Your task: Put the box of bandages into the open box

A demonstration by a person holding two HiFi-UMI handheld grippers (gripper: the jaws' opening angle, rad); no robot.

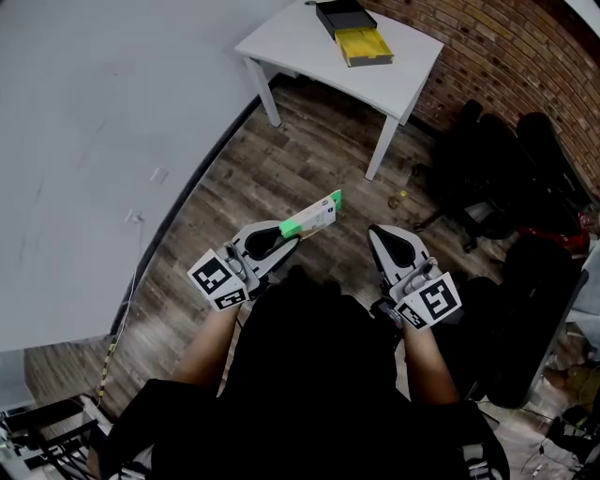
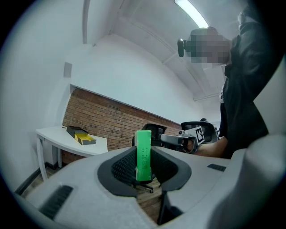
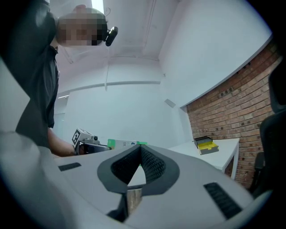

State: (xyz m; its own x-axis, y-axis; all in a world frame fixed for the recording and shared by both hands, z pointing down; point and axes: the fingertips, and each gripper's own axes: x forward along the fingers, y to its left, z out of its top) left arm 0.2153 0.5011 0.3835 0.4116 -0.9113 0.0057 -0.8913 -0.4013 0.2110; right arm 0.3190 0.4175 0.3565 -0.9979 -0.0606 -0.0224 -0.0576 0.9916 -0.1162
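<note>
The box of bandages (image 1: 314,216), green and white, is clamped between the pads of my left gripper (image 1: 289,234) and sticks out forward over the wooden floor. Seen end-on in the left gripper view, the bandage box (image 2: 143,154) stands upright between the jaws. My right gripper (image 1: 380,232) is level beside it, shut and holding nothing; its tips meet in the right gripper view (image 3: 140,150). The open box (image 1: 364,45), yellow inside with a black lid (image 1: 342,16) next to it, lies on the white table (image 1: 300,42) well ahead of both grippers.
A brick wall (image 1: 506,47) runs behind the table and a white wall (image 1: 94,112) on the left. Black office chairs (image 1: 487,159) and a dark case (image 1: 534,319) crowd the right side. Wooden floor (image 1: 281,169) lies between me and the table.
</note>
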